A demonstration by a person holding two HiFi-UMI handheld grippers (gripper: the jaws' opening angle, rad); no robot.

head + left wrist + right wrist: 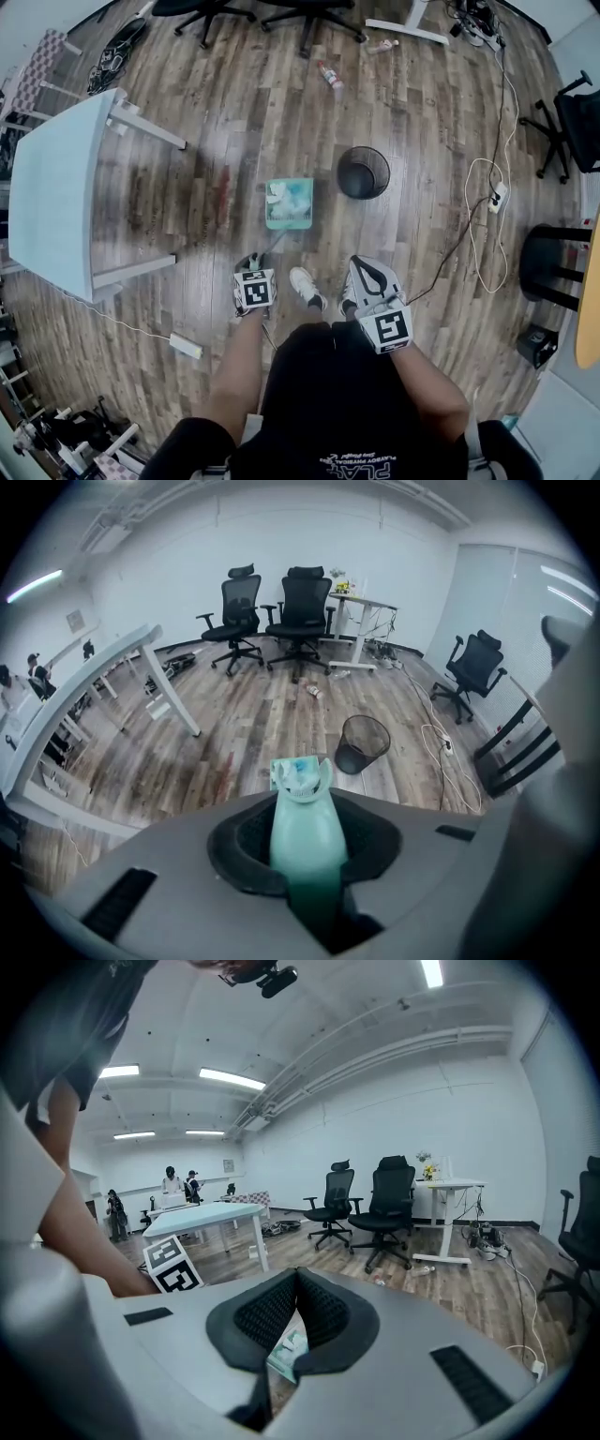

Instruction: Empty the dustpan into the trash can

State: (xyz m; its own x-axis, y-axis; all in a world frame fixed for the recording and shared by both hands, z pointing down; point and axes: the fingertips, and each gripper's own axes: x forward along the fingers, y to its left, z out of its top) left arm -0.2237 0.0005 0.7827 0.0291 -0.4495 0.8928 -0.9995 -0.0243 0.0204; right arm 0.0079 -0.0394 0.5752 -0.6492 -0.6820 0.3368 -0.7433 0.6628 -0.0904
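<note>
The left gripper (254, 262) has its jaws closed about the mint-green handle (306, 832) of the dustpan (289, 203), the pads pressing on either side of the shaft, and it points steeply down toward the floor (422, 122). From that grip the handle runs straight on, forward and downward, so the dustpan's long axis carries on the gripper's own line and the pan sits just ahead of and below the jaws. White scraps of litter (278, 195) lie in the pan. Whether its base is clear of the boards cannot be told from these views. Beyond the pan, forward and off to the gripper's right, stands the black mesh trash can (364, 172), upright, mouth open upward, near the pan's right edge but apart from it. That offset looks like the thing to close: the load probably has to travel right and a little farther out, then rise above the rim before the pan can be tipped along its handle. The right gripper (367, 267) hangs on the can's side of the person and is somewhat nearer to it, yet its jaw tips meet with nothing between them, so the carry appears to fall to the left.
</note>
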